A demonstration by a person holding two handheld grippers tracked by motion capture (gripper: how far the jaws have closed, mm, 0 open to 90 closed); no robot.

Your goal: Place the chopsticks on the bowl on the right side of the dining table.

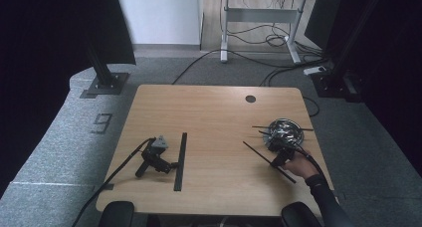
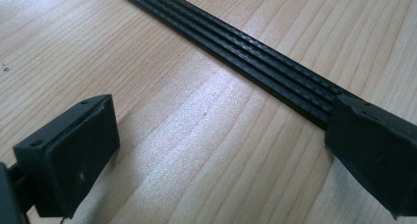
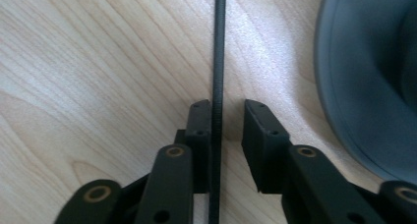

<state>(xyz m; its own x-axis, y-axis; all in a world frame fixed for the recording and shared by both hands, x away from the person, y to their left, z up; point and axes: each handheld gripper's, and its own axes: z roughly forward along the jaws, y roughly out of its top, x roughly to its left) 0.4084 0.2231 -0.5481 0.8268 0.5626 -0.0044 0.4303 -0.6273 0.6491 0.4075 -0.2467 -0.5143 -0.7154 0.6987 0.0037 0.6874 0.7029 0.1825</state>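
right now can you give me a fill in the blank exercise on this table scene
1. The left gripper lies unheld on the wooden ____.
2. The right gripper has a thin black strip between its ____ jaws.
3. Beside the left gripper lies a bundle of black strips, lying ____ on the wood.
4. The shiny bowl sits near the person's ____ hand.

Missing words: table; open; flat; right
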